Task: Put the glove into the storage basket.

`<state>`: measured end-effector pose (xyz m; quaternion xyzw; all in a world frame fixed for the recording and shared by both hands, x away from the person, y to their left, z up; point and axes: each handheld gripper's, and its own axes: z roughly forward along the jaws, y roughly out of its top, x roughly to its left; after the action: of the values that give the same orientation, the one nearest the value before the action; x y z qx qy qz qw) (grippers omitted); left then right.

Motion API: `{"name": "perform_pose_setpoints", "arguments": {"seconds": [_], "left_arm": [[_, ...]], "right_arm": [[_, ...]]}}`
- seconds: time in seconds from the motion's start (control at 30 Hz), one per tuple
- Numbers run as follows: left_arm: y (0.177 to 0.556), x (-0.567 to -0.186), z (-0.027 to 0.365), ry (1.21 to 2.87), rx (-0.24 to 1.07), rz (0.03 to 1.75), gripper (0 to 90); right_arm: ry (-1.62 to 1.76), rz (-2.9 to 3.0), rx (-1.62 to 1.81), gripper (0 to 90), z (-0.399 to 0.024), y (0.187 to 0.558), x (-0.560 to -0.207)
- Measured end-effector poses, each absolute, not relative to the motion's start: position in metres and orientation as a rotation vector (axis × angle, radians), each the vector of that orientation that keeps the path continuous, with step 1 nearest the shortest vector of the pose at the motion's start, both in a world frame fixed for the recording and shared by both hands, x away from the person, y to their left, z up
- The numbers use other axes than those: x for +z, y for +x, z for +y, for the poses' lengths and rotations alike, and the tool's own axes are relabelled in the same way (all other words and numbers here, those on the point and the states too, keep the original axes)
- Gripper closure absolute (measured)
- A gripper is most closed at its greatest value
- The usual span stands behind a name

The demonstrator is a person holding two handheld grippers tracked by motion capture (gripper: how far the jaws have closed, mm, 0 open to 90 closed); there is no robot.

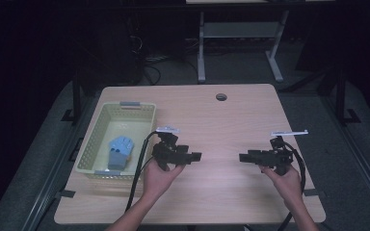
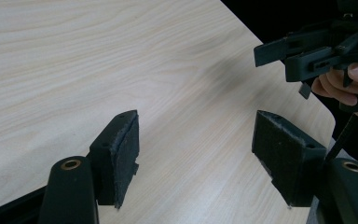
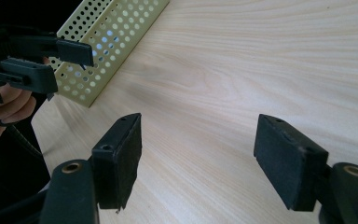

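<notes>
My left gripper (image 1: 196,156) hovers over the wooden table (image 1: 221,125) just right of the basket, jaws pointing right and open with nothing between them (image 2: 196,163). My right gripper (image 1: 243,157) is held at the right side of the table, jaws pointing left toward the other gripper, open and empty too (image 3: 198,158). Each gripper appears in the other's view: the right gripper (image 2: 307,51) at the upper right of the left gripper view, the left gripper (image 3: 37,58) at the upper left of the right gripper view. A light blue object (image 1: 119,150) lies inside the yellow-green perforated basket (image 1: 142,115).
The basket (image 3: 107,46) stands along the table's left side. A round cable hole (image 1: 221,97) sits near the far edge of the table. Cables trail from both grippers toward the near edge. A metal desk frame (image 1: 241,43) stands on the floor beyond.
</notes>
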<state>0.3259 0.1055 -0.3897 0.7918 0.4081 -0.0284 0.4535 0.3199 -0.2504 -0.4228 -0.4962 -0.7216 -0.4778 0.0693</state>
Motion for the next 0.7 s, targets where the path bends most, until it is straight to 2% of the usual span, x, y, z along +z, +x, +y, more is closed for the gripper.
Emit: {"name": "perform_pose_setpoints", "arguments": {"seconds": [0.7], "left_arm": [[0.309, -0.411, 0.099, 1.946, -0.088, 0.947, 30.9]], "right_arm": [[-1.515, -2.22, -1.425, 29.6, -0.272, 0.283, -0.444]]}}
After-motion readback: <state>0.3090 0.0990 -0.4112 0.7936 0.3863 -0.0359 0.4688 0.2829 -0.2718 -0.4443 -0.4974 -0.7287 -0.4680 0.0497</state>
